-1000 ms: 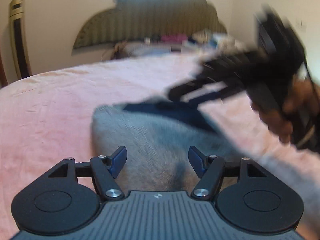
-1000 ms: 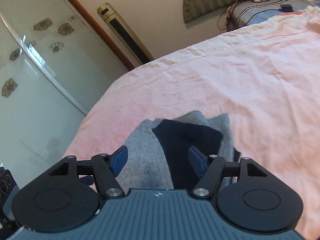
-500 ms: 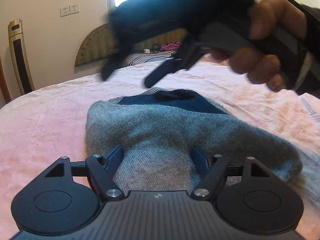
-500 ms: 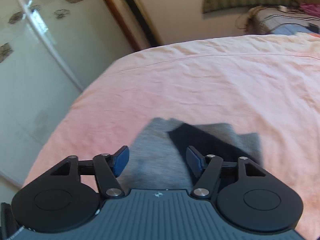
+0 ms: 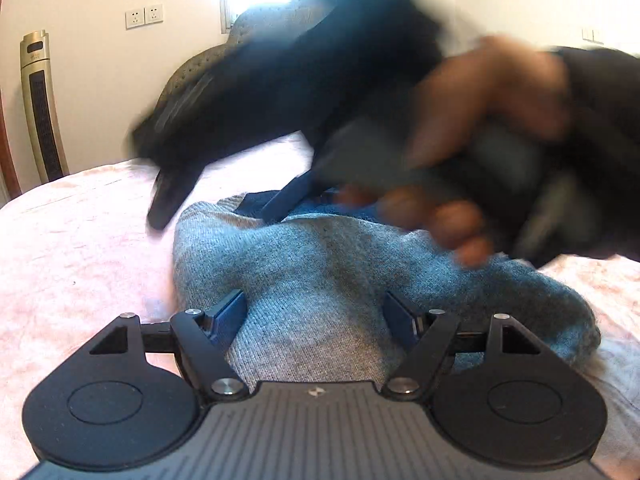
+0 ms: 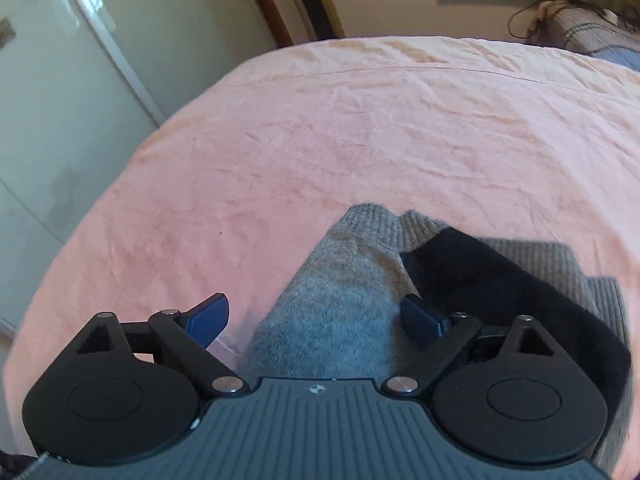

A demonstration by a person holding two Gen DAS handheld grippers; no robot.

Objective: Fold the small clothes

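Both claws gape wide over grey sweater (image 5: 320,280) on pink bed (image 6: 360,128). Right claw (image 5: 224,204) blurred at 12, blocks headboard.

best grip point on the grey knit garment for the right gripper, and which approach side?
Probably the ribbed edge of the grey knit garment, at its far end on the pink bedsheet. That edge lies loose, next to bare sheet, beside the dark lining. Bring the right gripper, jaws open, from the near side along the garment, low over the knit, and pinch the rib.
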